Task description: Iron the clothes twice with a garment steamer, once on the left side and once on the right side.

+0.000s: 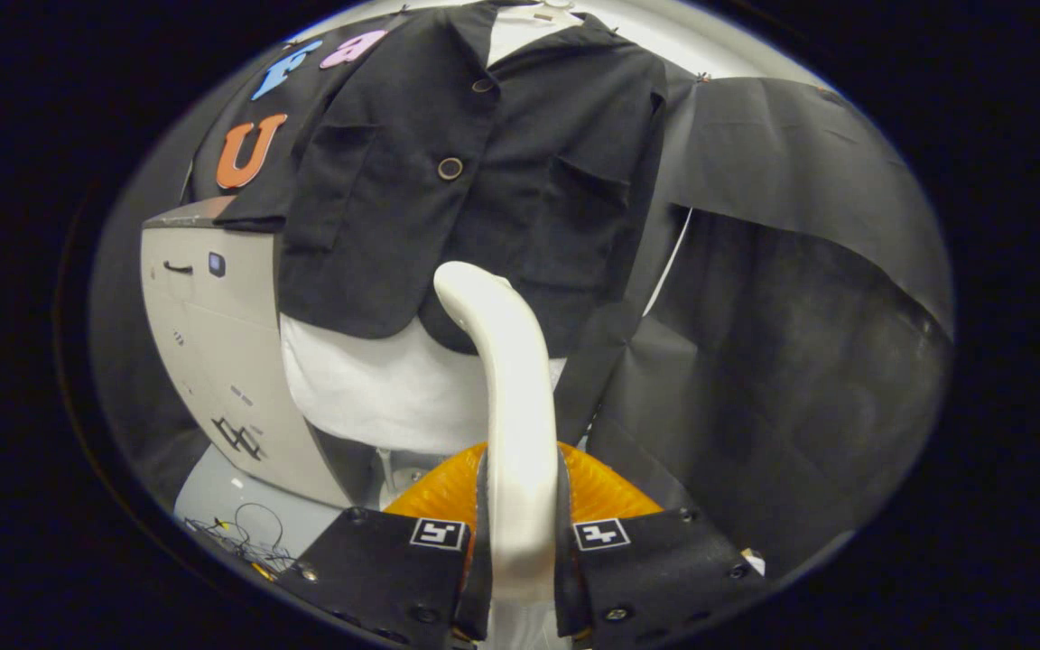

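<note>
A white steamer [504,379] is being gripped between the gripper's [520,551] closed jaws, its head being held at the hanging black jacket's [475,181] hem.

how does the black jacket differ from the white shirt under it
The black jacket is dark, with buttons and chest pockets; the white shirt is plain and pale. The jacket ends higher; the shirt's hem hangs out below it. Both hang together beyond the steamer handle, which the hand-held gripper clamps.

A pale floor [213,492] carries a grey cabinet [213,361] and tangled thin wires [240,533].
</note>
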The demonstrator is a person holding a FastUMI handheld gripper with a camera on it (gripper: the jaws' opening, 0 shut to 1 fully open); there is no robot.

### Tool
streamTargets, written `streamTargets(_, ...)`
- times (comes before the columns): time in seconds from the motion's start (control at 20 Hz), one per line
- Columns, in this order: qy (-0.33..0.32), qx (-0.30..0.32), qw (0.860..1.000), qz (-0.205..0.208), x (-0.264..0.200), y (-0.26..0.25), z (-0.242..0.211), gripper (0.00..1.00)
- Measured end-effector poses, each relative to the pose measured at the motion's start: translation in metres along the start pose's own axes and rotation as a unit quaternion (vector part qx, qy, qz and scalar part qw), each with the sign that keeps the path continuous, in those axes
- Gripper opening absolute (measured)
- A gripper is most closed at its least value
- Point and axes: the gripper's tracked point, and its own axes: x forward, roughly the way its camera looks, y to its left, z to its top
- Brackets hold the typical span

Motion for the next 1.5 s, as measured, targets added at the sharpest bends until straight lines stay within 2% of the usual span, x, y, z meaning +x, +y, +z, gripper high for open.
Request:
streamTargets(0.25,0.010,0.028,1.000,-0.002,-0.030,0.001,-0.013,0.30)
streamTargets(0.6,-0.030,0.064,0.997,0.019,-0.121,-0.023,0.004,0.30)
streamTargets(0.8,-0.059,0.072,0.995,0.027,-0.169,-0.054,0.013,0.30)
streamTargets(1.2,-0.112,0.083,0.986,0.090,-0.263,-0.090,0.026,0.30)
streamTargets(1.5,-0.140,0.085,0.980,0.116,-0.318,-0.113,0.018,0.30)
